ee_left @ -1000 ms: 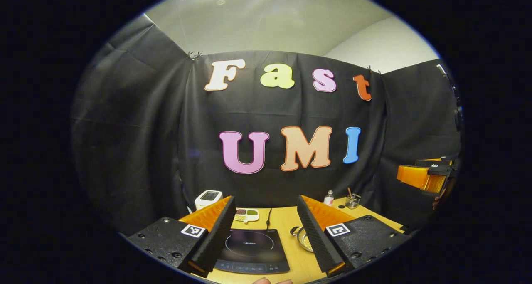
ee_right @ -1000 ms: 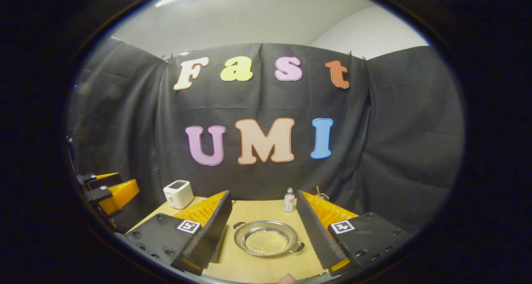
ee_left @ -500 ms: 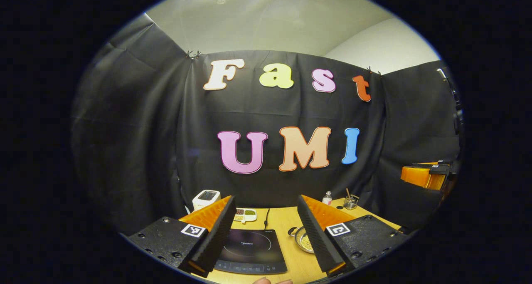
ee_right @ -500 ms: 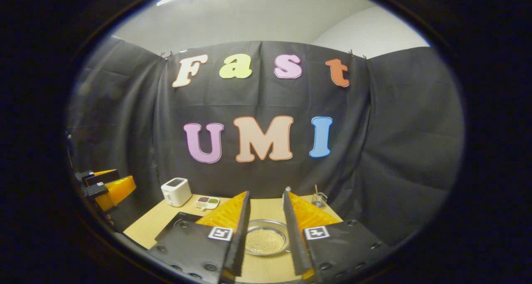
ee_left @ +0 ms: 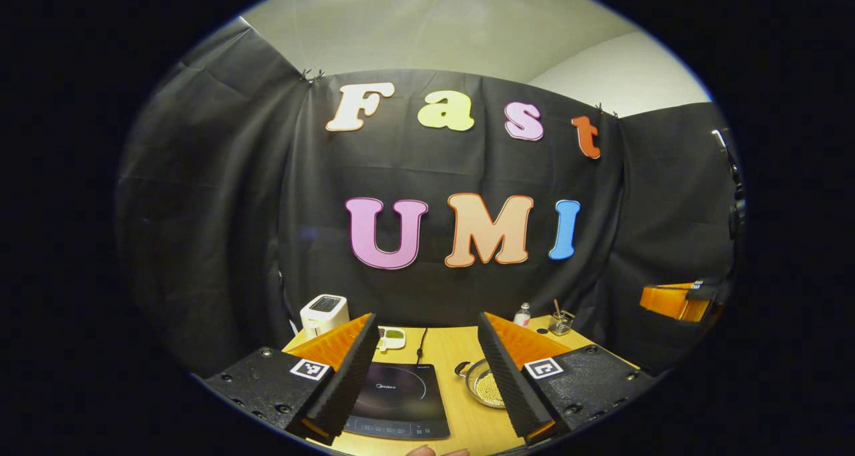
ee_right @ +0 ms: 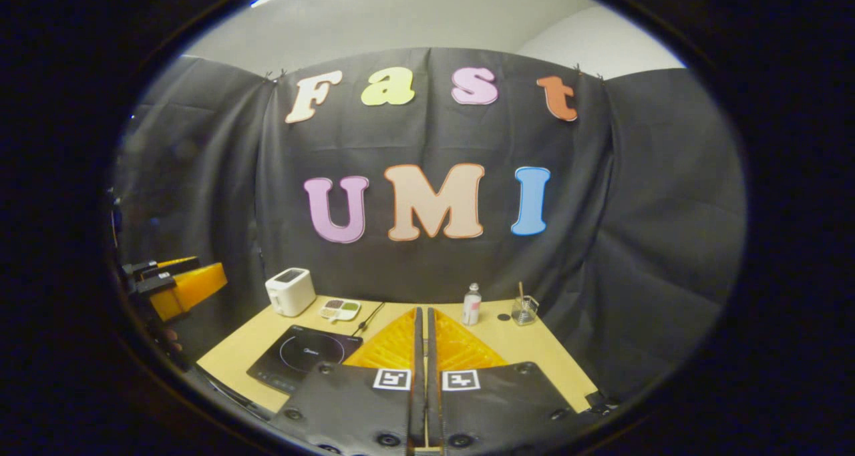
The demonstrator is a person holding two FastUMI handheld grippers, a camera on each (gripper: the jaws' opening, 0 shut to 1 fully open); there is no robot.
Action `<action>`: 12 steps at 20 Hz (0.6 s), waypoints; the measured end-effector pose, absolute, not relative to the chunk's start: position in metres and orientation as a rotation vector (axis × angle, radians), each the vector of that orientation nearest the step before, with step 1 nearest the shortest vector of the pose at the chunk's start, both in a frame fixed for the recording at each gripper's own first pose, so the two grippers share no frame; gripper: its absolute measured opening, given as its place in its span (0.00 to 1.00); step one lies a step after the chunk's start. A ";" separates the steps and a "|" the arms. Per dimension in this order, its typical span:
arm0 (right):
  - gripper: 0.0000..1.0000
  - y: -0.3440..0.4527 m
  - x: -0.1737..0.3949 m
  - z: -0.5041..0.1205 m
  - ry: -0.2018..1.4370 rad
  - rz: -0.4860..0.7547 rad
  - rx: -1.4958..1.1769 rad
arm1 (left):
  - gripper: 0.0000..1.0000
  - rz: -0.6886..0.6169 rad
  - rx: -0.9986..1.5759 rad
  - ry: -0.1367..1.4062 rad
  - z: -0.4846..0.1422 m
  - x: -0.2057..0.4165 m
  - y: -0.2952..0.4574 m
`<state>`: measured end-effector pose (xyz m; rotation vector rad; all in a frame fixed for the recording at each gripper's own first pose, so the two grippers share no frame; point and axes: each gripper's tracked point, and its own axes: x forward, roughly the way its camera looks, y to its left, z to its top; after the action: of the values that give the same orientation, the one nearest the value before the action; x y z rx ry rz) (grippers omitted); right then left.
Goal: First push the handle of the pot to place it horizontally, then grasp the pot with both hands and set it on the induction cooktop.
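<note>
The left gripper (ee_left: 427, 376) hangs above the near edge of the wooden table (ee_left: 454, 349), level and facing the back wall, its jaws spread wide with nothing between them. Between its fingers lies the black induction cooktop (ee_left: 397, 399), and just to the right of that stands the steel pot (ee_left: 482, 384), partly hidden behind the right finger; one small loop handle (ee_left: 461, 368) sticks out at its far left. The pot is on the table, beside the cooktop, not on it.

The right gripper (ee_right: 421, 349) is held over the middle of the table, tilted a little downward, its jaws pressed together with only a thin slit between them and nothing caught there. In the right gripper view, the cooktop (ee_right: 304, 356) lies to the left of the fingers, and the left gripper (ee_right: 177, 286) shows at the far left edge. At the back stand a white toaster (ee_right: 290, 292), a small divided dish (ee_right: 338, 308), a little bottle (ee_right: 471, 304) and a glass with a stick (ee_right: 524, 309).

Half a second ago the right jaws still stood slightly apart with the pot visible between them; one second ago they were wide open. The left gripper has barely shifted.
</note>
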<state>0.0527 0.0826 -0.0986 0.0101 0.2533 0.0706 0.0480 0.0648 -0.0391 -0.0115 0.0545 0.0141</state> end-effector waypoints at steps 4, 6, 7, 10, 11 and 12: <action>0.03 0.065 0.066 -0.142 0.327 0.125 0.064 | 0.89 0.018 0.037 0.088 -0.049 0.070 0.045; 0.03 0.054 0.073 -0.162 0.369 0.148 0.086 | 0.91 0.040 0.038 0.084 -0.043 0.080 0.039; 0.03 0.047 0.077 -0.172 0.386 0.156 0.091 | 0.89 0.046 0.023 0.088 -0.044 0.085 0.033; 0.03 0.033 0.085 -0.209 0.453 0.188 0.120 | 0.89 0.095 0.010 0.110 -0.050 0.099 0.027; 0.02 0.030 0.085 -0.223 0.479 0.199 0.131 | 0.91 0.109 0.014 0.125 -0.055 0.102 0.023; 0.03 0.030 0.084 -0.234 0.501 0.216 0.144 | 0.91 0.117 0.018 0.134 -0.057 0.104 0.019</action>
<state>0.0841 0.0297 -0.2344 0.1440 0.5009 0.2161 0.1041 0.0191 -0.0567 0.0182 0.1341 0.1169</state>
